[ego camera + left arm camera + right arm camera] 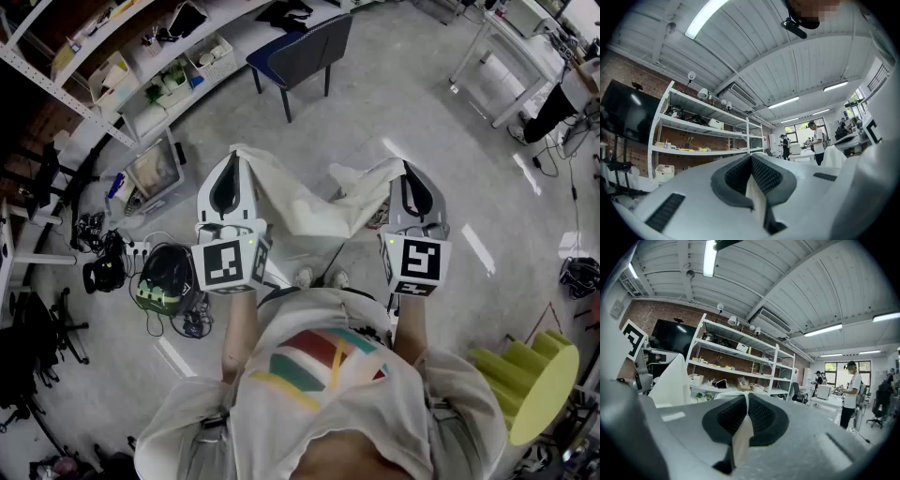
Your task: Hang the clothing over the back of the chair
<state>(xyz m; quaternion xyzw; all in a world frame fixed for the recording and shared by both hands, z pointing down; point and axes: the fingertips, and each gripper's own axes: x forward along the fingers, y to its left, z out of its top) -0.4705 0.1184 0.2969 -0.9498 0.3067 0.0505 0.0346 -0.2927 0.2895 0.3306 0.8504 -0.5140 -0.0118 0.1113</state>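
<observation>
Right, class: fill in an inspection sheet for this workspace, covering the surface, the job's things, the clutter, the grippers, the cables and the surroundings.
Surface: grey concrete floor.
Job's things: white cloth garment hangs stretched between the two grippers; dark blue chair with a grey back stands apart ahead, nothing on its back yet.
Clutter: clear plastic box and black bag on the floor at left.
Grippers: left gripper and right gripper, each with fingers shut on the garment.
Cables: tangled black cables beside the bag.
Surroundings: white metal shelving; white tables.
</observation>
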